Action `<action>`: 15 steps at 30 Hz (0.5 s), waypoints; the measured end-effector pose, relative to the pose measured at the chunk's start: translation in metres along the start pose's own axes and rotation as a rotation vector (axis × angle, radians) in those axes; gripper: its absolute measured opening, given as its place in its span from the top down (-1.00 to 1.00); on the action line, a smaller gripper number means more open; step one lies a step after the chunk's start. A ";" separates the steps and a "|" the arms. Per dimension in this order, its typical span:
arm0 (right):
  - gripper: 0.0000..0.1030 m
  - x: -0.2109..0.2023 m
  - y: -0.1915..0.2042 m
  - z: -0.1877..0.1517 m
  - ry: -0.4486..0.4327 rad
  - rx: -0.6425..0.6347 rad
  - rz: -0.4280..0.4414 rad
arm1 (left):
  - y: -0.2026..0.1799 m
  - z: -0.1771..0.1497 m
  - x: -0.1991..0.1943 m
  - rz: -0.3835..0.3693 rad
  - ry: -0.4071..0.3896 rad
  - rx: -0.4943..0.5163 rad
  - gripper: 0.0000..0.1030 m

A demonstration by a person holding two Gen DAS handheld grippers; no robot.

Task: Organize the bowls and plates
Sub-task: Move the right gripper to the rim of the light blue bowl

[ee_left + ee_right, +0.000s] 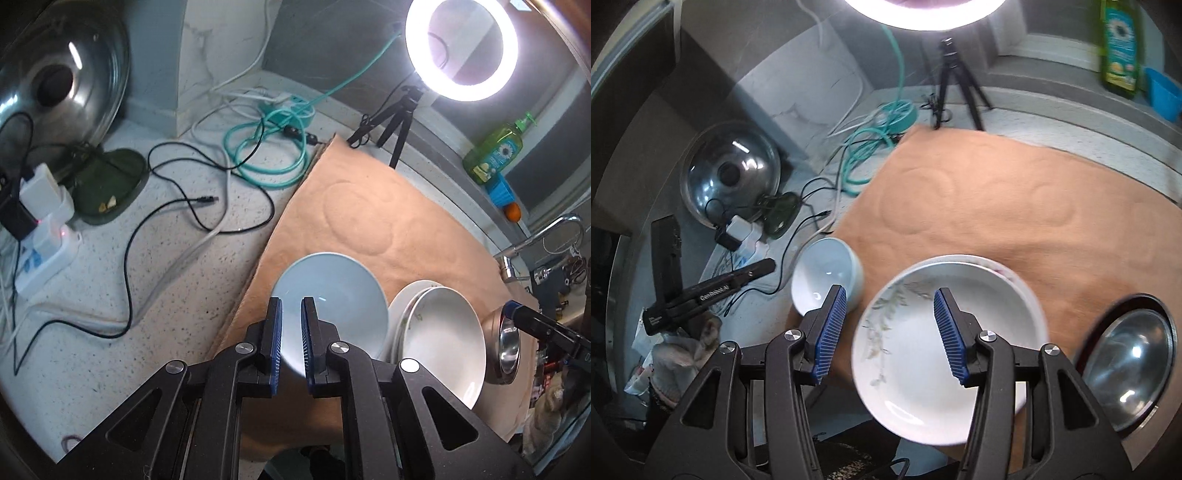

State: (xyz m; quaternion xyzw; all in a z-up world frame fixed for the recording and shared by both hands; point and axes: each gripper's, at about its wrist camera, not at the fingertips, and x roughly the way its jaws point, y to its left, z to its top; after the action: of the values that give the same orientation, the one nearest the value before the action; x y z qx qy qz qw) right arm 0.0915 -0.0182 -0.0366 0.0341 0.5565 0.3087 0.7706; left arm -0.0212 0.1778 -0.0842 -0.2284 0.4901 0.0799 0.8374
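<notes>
- Left gripper [291,314] is closed and empty above our blue bowl [332,291] on the mat [369,177]
- Right gripper [890,310] is open over two stacked plates [945,347]
- Steel bowl [1130,369] beside them; we judge bowls not yet stacked

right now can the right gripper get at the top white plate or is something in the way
Probably yes. The right gripper hangs open right over the top white plate, with nothing between them. The pale blue bowl and steel bowl sit off to either side.
</notes>
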 end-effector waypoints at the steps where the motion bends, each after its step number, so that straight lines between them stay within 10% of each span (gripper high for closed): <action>1: 0.00 0.011 0.006 0.003 0.016 -0.005 0.008 | 0.002 0.000 0.002 -0.002 0.002 -0.003 0.82; 15: 0.03 0.104 0.024 0.026 0.150 0.023 0.011 | 0.008 0.006 0.025 -0.043 0.064 -0.002 0.82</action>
State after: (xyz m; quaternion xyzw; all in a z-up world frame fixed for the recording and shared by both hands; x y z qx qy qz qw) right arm 0.1236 0.0618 -0.1047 0.0229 0.6160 0.3083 0.7245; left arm -0.0064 0.1849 -0.1059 -0.2421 0.5115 0.0553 0.8226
